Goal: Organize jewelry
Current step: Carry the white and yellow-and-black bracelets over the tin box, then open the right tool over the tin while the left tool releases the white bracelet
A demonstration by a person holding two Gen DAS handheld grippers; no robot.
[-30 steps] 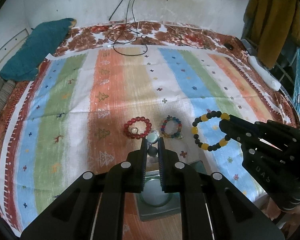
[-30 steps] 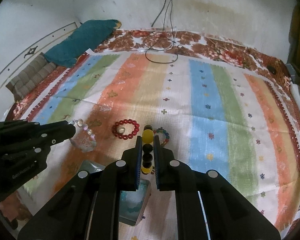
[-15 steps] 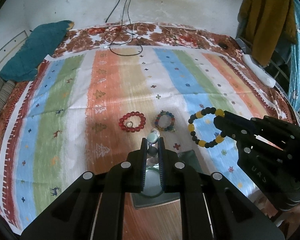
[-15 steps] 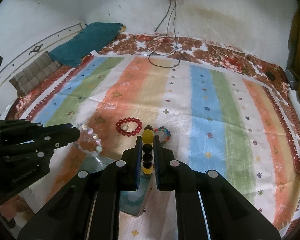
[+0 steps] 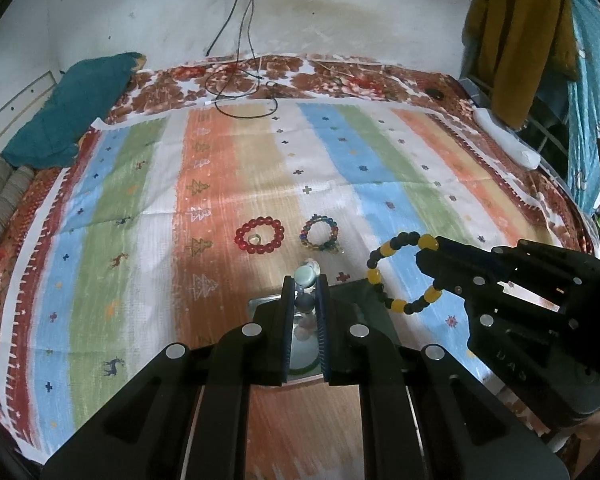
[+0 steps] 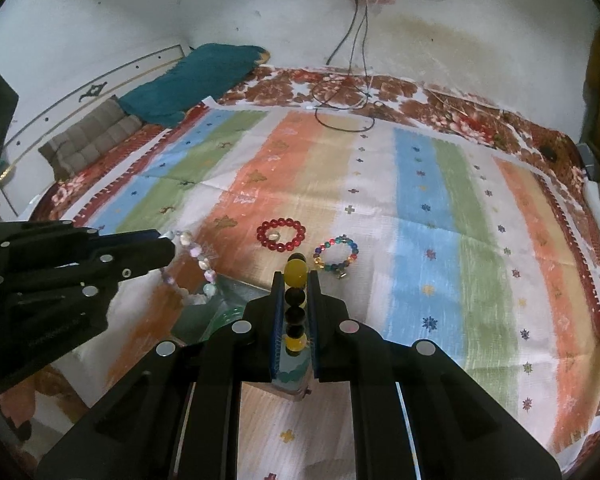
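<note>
A: Count? B: Four bracelets. Red bead bracelet (image 5: 259, 235) and multicoloured bead bracelet (image 5: 319, 233) lie beyond the grey tray (image 5: 346, 294).

A: Claws? B: Left gripper (image 5: 305, 280) clamps the pale glass-bead bracelet (image 6: 198, 270), right gripper (image 6: 295, 280) the yellow-and-black bead bracelet (image 5: 396, 272), above the tray. Both have drawn back from the lying pair.

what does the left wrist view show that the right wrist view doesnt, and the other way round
Only the left wrist view: the yellow-and-black bracelet as a full loop in the right gripper.

Only the right wrist view: the pale bead bracelet hanging as a loop from the left gripper.

Both: the red bracelet and multicolour bracelet lying on the striped cloth.
</note>
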